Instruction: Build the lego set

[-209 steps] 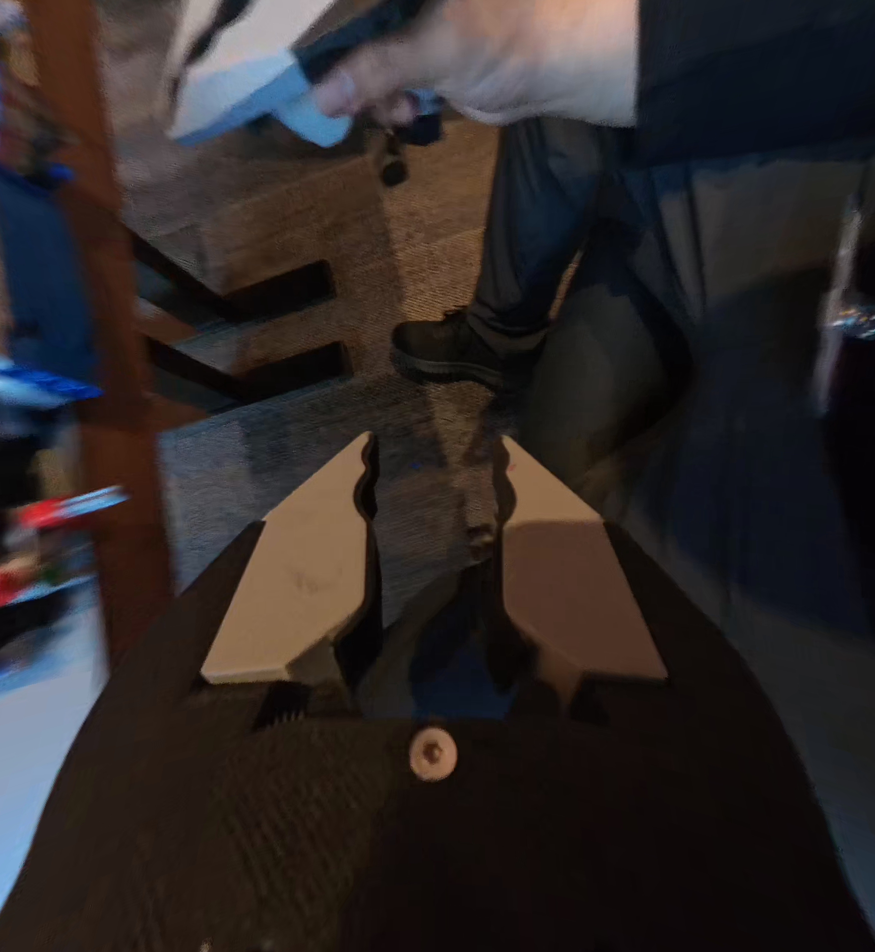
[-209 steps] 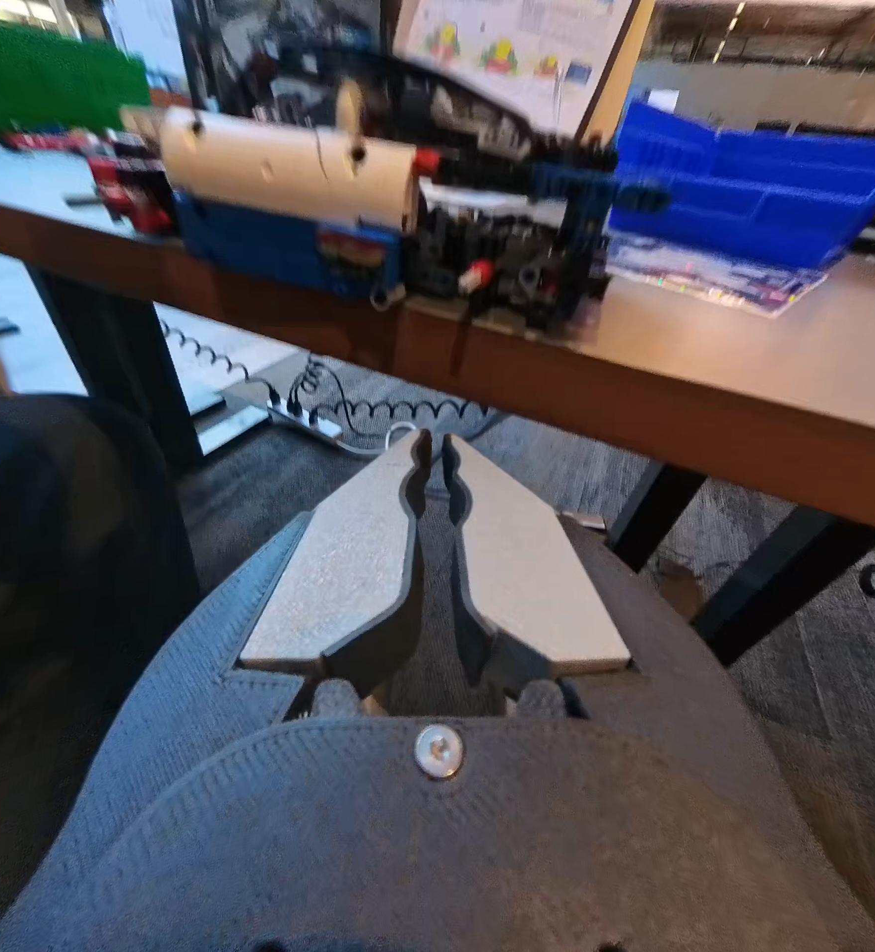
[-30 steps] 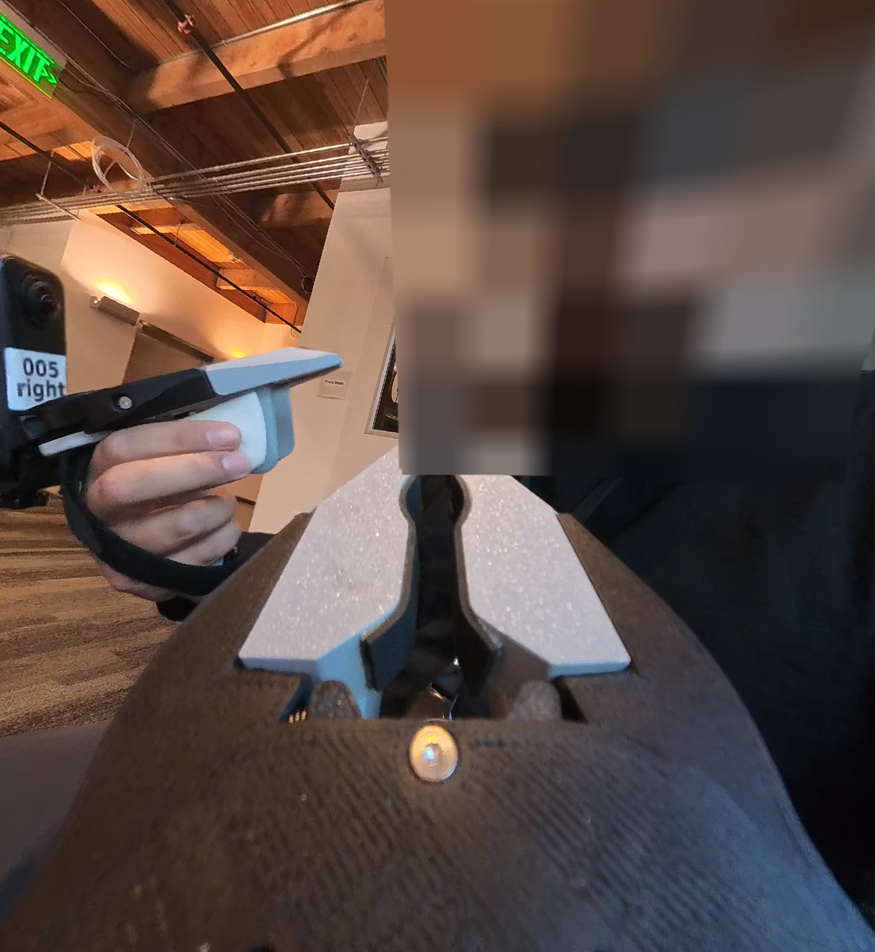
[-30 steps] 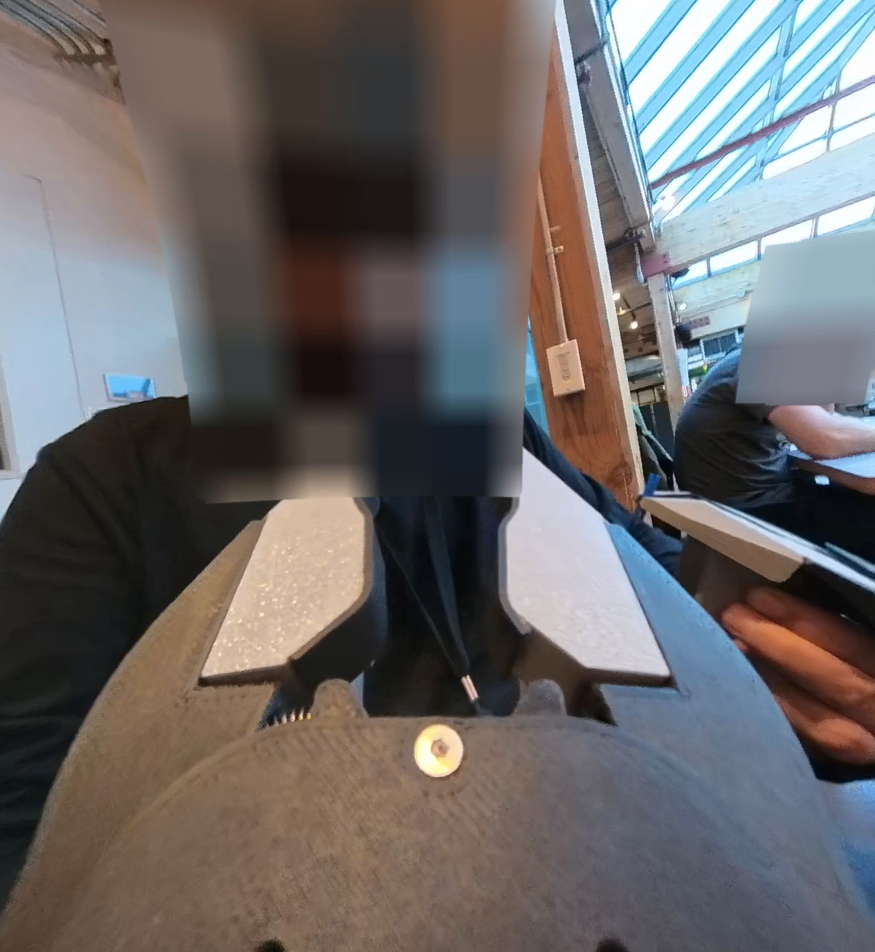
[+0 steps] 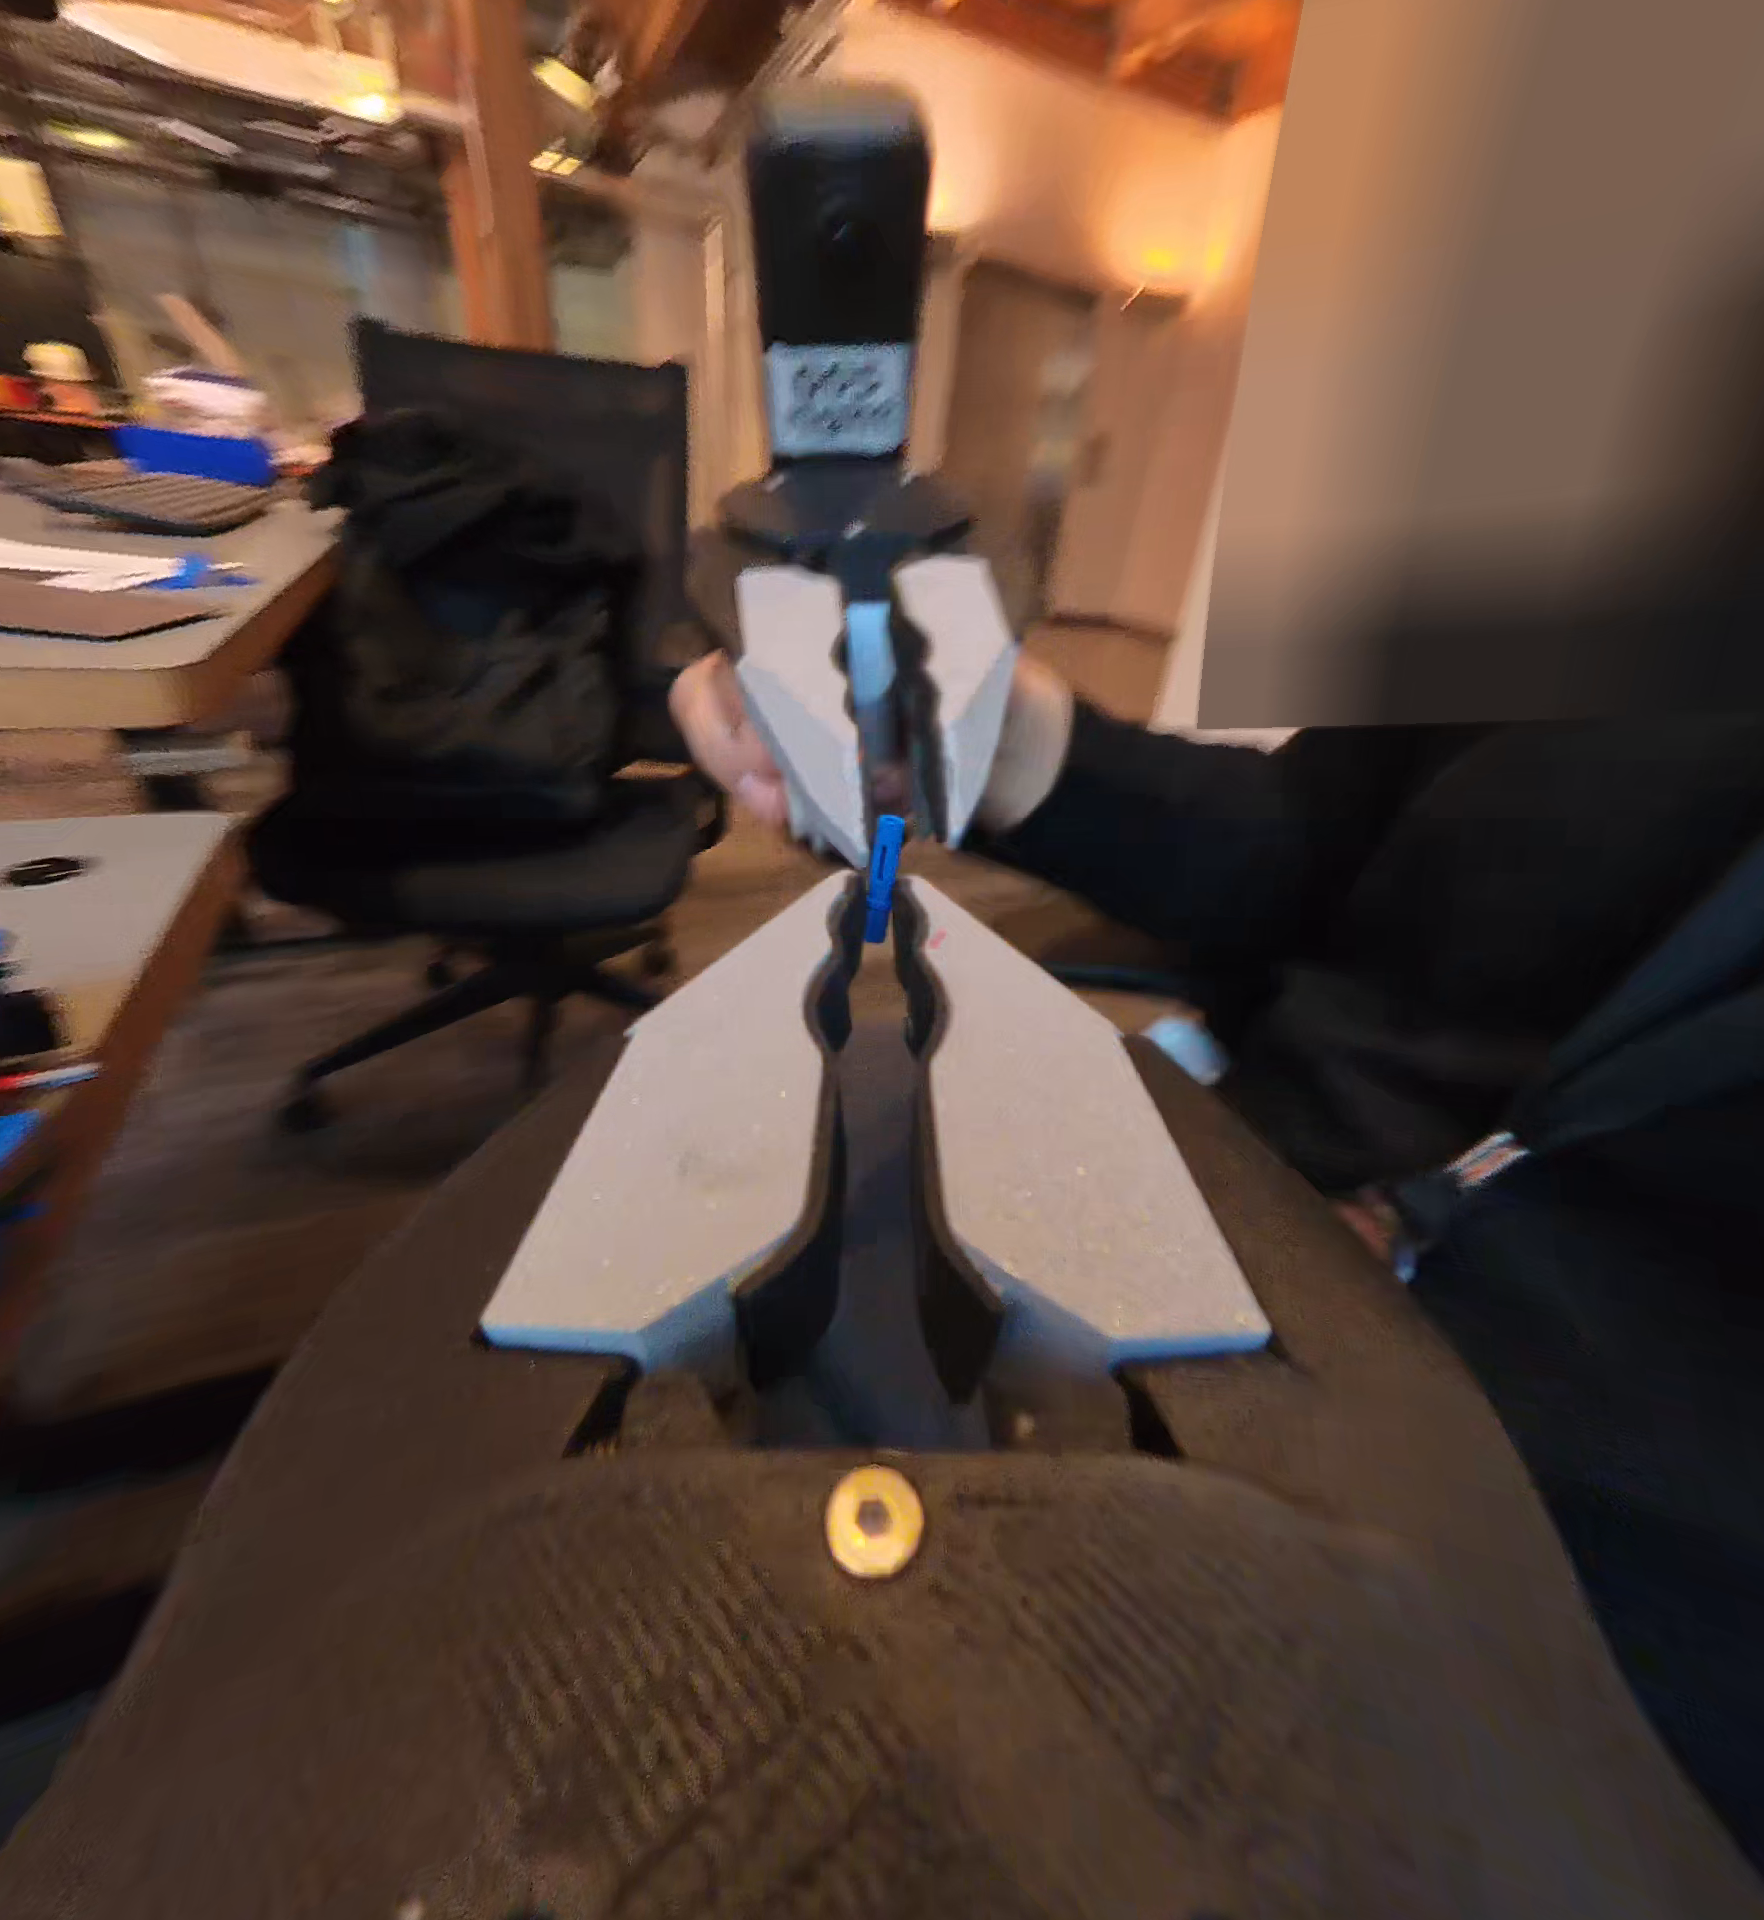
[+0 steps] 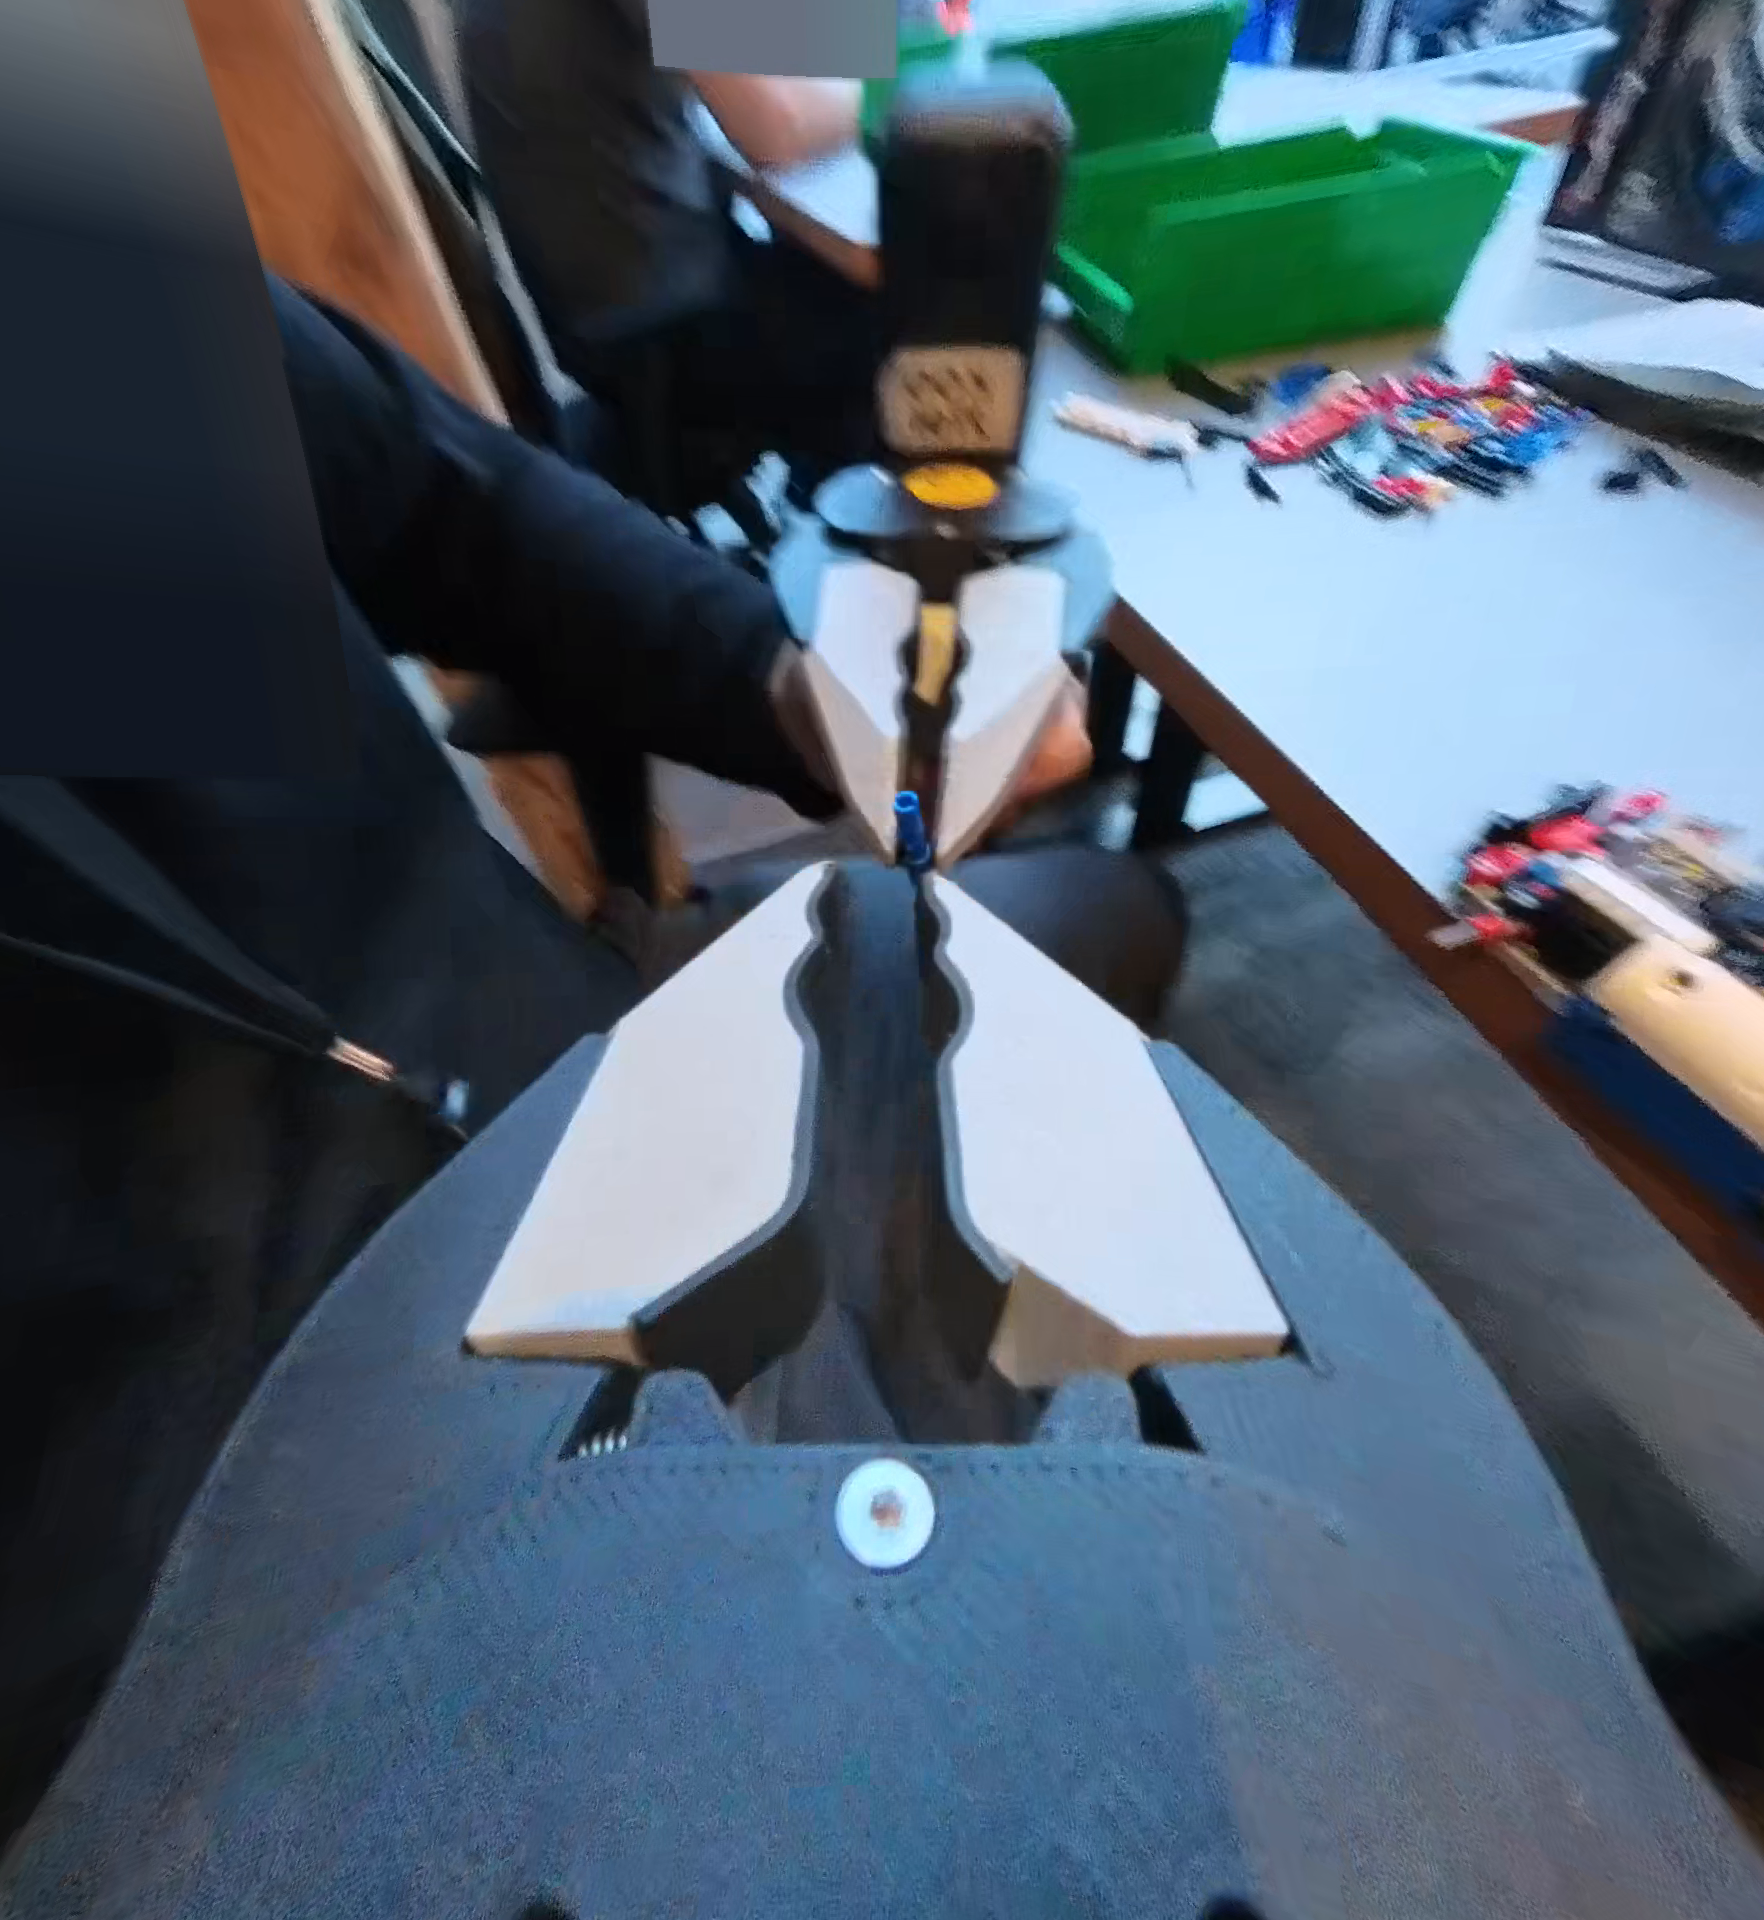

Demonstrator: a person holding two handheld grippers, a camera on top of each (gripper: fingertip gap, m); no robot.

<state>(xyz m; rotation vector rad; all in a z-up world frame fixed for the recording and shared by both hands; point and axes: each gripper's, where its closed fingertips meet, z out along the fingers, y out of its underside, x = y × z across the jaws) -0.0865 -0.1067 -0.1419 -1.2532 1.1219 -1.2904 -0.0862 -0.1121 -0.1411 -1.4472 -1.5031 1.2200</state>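
Note:
My left gripper [image 5: 876,909] is shut on a small blue lego pin [image 5: 883,878], which stands upright between its tips. My right gripper [image 6: 880,881] is open, held tip to tip against the left gripper in the air in front of the person. In the right wrist view the pin [image 6: 907,831] sticks up from the closed tips of the left gripper [image 6: 904,854], close to my right gripper's right fingertip [image 6: 945,896]. In the left wrist view the right gripper [image 5: 876,844] faces me just behind the pin.
A white table [image 6: 1429,665] at the right carries loose lego pieces [image 6: 1418,436], green bins [image 6: 1273,239] and a partly built model [image 6: 1667,997]. A black office chair [image 5: 504,665] with a bag stands by another table [image 5: 78,644] at the left. Less than 4 cm separates the two grippers' tips.
Both grippers have swung away from the person's chest and now face each other tip to tip. The blue pin now shows in the left gripper.

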